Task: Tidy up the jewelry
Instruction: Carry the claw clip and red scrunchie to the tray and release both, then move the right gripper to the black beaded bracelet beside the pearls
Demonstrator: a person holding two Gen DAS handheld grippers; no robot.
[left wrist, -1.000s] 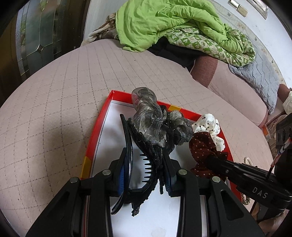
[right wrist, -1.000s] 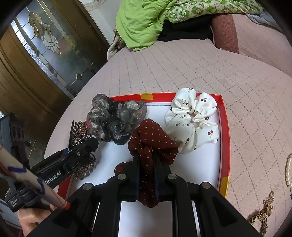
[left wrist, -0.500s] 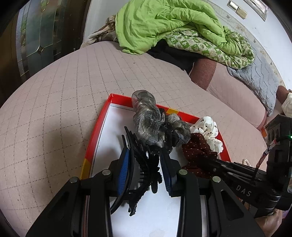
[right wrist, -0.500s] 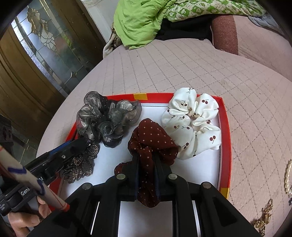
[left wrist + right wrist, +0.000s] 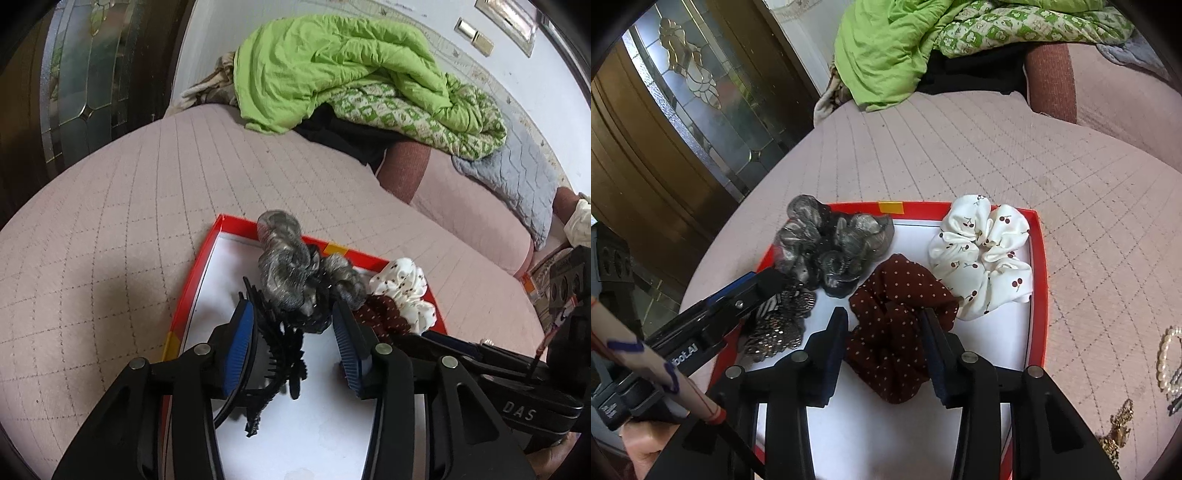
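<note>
A red-rimmed tray (image 5: 192,280) (image 5: 1039,295) with a white floor lies on the pink quilted bed. My left gripper (image 5: 293,332) hangs over its near left part with its jaws opening. A black claw clip (image 5: 273,354) (image 5: 775,325) lies between the blue pads, leaning towards the left one, clear of the right. My right gripper (image 5: 886,350) is also opening, and the dark red dotted scrunchie (image 5: 897,325) (image 5: 384,314) rests loose on the tray between its pads. A grey scrunchie (image 5: 284,269) (image 5: 831,243) and a white cherry scrunchie (image 5: 982,254) (image 5: 402,288) sit at the tray's far side.
A pearl bracelet (image 5: 1167,354) and a gold piece (image 5: 1115,432) lie on the bed cover right of the tray. A green quilt (image 5: 332,70) and a grey pillow (image 5: 517,177) are heaped at the far end. A glass-panelled door (image 5: 701,92) stands on the left.
Both grippers' jaws have widened. The claw clip has come free of the left pads and settled on the tray. The red scrunchie has been let go and has spread out.
</note>
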